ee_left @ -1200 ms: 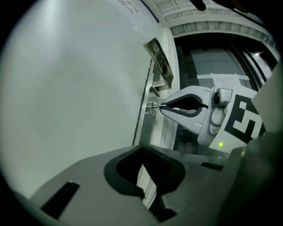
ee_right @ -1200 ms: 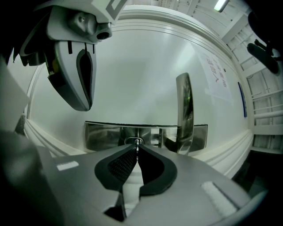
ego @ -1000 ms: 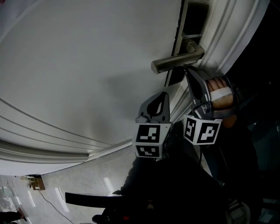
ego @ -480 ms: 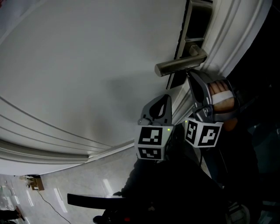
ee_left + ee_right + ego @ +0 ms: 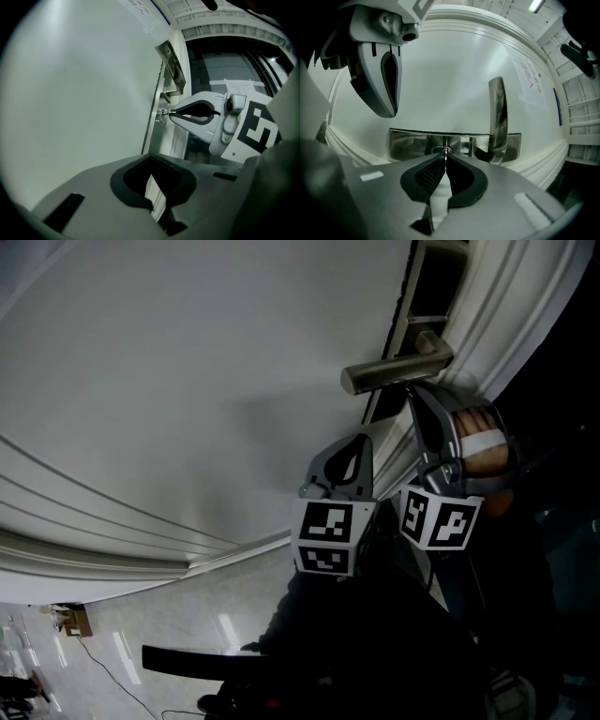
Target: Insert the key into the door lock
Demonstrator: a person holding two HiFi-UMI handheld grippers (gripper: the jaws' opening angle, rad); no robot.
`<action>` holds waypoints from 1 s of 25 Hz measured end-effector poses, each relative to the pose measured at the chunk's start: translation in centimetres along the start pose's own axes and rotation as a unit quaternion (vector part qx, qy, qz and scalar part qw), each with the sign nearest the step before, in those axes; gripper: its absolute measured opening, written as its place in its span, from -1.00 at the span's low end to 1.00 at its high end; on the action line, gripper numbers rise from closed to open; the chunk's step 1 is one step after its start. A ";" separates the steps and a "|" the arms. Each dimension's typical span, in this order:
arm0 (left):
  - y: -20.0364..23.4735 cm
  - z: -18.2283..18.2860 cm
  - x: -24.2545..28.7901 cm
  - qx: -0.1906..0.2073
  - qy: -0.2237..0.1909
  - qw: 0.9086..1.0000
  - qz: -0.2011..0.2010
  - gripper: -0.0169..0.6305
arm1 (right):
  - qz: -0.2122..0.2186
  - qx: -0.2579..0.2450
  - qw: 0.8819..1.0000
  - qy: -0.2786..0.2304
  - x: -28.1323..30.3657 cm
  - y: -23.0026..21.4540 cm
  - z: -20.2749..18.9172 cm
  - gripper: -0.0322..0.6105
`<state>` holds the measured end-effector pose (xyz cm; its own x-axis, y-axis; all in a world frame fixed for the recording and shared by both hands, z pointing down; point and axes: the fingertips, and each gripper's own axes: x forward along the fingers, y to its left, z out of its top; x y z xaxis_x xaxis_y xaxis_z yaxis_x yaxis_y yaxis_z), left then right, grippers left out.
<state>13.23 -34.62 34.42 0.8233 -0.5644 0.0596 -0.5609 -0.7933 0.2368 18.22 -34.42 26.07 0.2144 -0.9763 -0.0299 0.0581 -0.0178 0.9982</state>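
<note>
Both grippers and the door handle (image 5: 398,369) have drifted a little toward 1 o'clock in the head view over the last second. They keep the same relation to each other, so this reads as a small shift of the head or body, not a new stroke.

The right gripper (image 5: 445,161) is pinched tight on the key (image 5: 445,156), a thin metal sliver standing out from its closed tips. The key's end sits right at the lock cylinder (image 5: 443,150) in the steel plate (image 5: 408,143), with the handle at 2 o'clock from it. How deep the blade has gone I cannot tell. The left gripper (image 5: 150,158) has its tips together with nothing visible between them. It hangs beside the white door (image 5: 187,381) at 10 o'clock in the right gripper view, clear of the lock.

I judge the insertion step to be under way, at or just past the mouth of the keyhole. The next move calls for a straight push along the blade's axis, square to the plate, with the grip held firm so the key does not twist or skid off the cylinder face.
</note>
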 end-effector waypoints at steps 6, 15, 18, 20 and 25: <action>0.1 0.2 0.1 -0.001 -0.002 1.000 0.002 -0.94 | -0.001 0.000 1.000 -0.002 0.0 -0.1 0.1 -0.86; 0.1 0.4 0.0 0.007 -0.003 1.000 -0.001 -0.94 | -0.008 -0.001 1.000 0.000 0.1 -0.4 0.4 -0.86; 0.2 0.3 0.0 0.007 -0.001 1.000 -0.001 -0.94 | -0.006 0.002 1.000 0.000 0.1 -0.3 0.5 -0.86; 0.3 0.4 0.0 0.008 -0.001 1.000 0.000 -0.94 | -0.006 0.004 1.000 0.000 0.1 -0.3 0.5 -0.86; 0.2 0.4 0.0 0.009 0.000 1.000 0.001 -0.94 | -0.004 0.005 1.000 -0.001 0.1 -0.3 0.5 -0.86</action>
<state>13.05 -34.89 34.03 0.8217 -0.5668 0.0595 -0.5647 -0.7954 0.2201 17.73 -34.64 25.76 0.2111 -0.9767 -0.0385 0.0499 -0.0286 0.9983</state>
